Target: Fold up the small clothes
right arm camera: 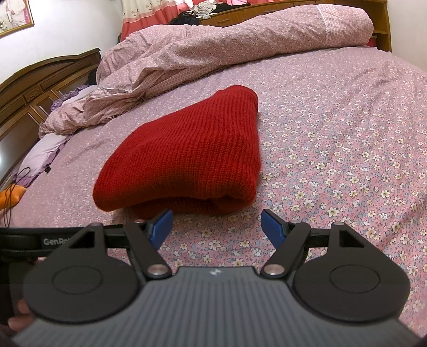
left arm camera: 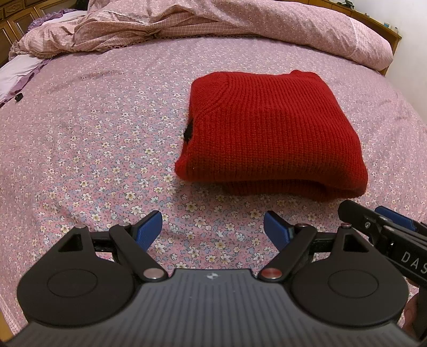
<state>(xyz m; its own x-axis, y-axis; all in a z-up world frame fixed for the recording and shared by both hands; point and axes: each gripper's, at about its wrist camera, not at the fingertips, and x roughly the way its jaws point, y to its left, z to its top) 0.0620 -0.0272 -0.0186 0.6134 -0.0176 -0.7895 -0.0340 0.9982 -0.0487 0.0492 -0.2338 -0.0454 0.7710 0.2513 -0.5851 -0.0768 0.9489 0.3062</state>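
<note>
A red knitted sweater [left arm camera: 269,128] lies folded into a thick rectangle on the floral bed sheet [left arm camera: 106,149]. A small black patch shows at its left edge. My left gripper [left arm camera: 212,225] is open and empty, just short of the sweater's near edge and to its left. The sweater also shows in the right wrist view [right arm camera: 186,154]. My right gripper [right arm camera: 216,224] is open and empty, close to the sweater's near folded edge, apart from it. The right gripper's side shows in the left wrist view [left arm camera: 384,229] at the lower right.
A crumpled pink floral duvet [left arm camera: 213,24] lies across the far side of the bed. A purple pillow [right arm camera: 48,149] and a wooden headboard [right arm camera: 32,88] are at the left. An orange item with a black cord [right arm camera: 10,197] lies at the left edge.
</note>
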